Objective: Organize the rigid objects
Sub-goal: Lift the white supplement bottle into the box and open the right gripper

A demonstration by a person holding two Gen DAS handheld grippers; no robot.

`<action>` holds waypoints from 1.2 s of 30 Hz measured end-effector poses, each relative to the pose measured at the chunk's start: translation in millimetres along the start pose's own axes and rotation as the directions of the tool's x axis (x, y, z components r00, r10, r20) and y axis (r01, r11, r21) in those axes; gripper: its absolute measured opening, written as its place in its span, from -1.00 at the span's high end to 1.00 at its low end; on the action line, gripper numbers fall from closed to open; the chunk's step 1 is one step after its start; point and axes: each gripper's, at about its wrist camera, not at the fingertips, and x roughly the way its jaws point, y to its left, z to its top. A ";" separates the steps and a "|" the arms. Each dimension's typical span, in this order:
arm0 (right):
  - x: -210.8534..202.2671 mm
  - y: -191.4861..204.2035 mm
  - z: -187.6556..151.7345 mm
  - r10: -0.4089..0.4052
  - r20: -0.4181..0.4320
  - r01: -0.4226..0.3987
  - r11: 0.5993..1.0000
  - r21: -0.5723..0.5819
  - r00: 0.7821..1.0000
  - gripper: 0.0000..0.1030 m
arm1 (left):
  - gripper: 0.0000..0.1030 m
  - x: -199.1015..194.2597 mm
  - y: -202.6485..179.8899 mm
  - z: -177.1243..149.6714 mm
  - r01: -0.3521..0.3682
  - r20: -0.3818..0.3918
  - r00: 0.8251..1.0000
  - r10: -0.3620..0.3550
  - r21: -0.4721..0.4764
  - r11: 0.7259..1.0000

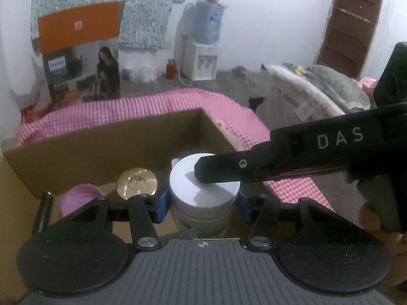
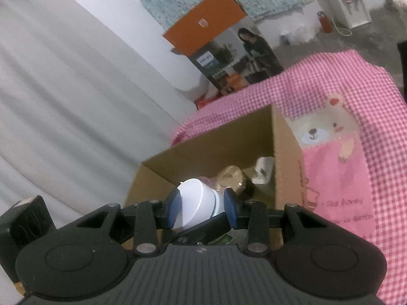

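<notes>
Left gripper [image 1: 203, 200] clamps the white-lidded round plastic jar [image 1: 204, 190] at both sides, upright over the open brown cardboard box [image 1: 101, 147], probably for lowering beside the gold-lidded jar [image 1: 137, 184]. Right gripper [image 2: 202, 209] straddles the lid; whether it actually grips cannot be told.

- Left tongs [image 1: 203, 199]: matte black linkage arms, round silver screws at the pivots, blue pads on the fingertips [image 1: 160, 207].
- Grey ribbed housing behind, flanked by two black discs.
- Right tongs [image 2: 203, 209]: the same build; white "DAS" lettering on the black side.
- Bare skin of fingers on the right handle.
</notes>
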 end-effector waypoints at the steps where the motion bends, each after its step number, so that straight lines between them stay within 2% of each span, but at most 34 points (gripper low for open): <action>1: 2.5 -0.6 0.8 -0.008 -0.008 0.008 1.000 -0.005 1.000 0.20 | -0.02 1.3 -0.9 0.1 0.002 -0.006 1.000 -0.002 -0.002 1.000; 7: 10.4 -2.4 2.0 -0.038 -0.047 0.037 0.999 -0.025 0.998 0.05 | -0.03 11.6 -4.3 -3.9 0.014 -0.054 0.998 -0.014 0.004 1.000; 10: 12.9 -4.2 2.8 -0.046 -0.050 0.045 0.999 -0.027 0.998 0.04 | -0.06 15.4 -6.4 -6.8 0.027 -0.064 0.998 -0.026 0.006 1.000; 15: 8.0 -3.2 3.7 -0.059 -0.020 0.058 0.998 -0.039 0.998 0.02 | -0.33 4.5 -11.9 -7.1 0.040 0.003 0.999 -0.041 0.023 0.999; 18: -1.8 1.3 2.8 -0.062 0.022 0.063 0.996 -0.056 0.998 -0.14 | -0.44 -3.8 -15.1 -5.9 0.035 0.031 0.999 -0.036 0.037 0.999; 23: -24.9 16.9 -1.1 -0.078 0.107 0.088 0.992 -0.096 0.991 -0.27 | -0.81 -28.5 -19.9 -7.6 0.023 0.082 0.996 -0.028 0.057 0.998; 25: -36.5 24.3 -4.0 -0.081 0.148 0.096 0.990 -0.102 0.986 -0.40 | -0.92 -41.1 -22.3 -9.0 0.012 0.098 0.995 -0.019 0.071 0.997; 29: -63.0 44.6 -13.8 -0.082 0.235 0.116 0.984 -0.132 0.968 -0.49 | -1.00 -72.9 -21.5 -10.2 -0.032 0.118 0.993 0.024 0.067 0.997; 33: -92.4 66.2 -30.6 -0.092 0.332 0.152 0.976 -0.159 0.939 -0.88 | -1.00 -106.7 -13.5 -12.6 -0.078 0.157 0.985 0.071 0.036 0.996; 36: -108.7 82.0 -47.5 -0.121 0.389 0.200 0.965 -0.171 0.913 -0.99 | -1.00 -125.0 -2.5 -19.0 -0.144 0.160 0.977 0.142 -0.002 0.990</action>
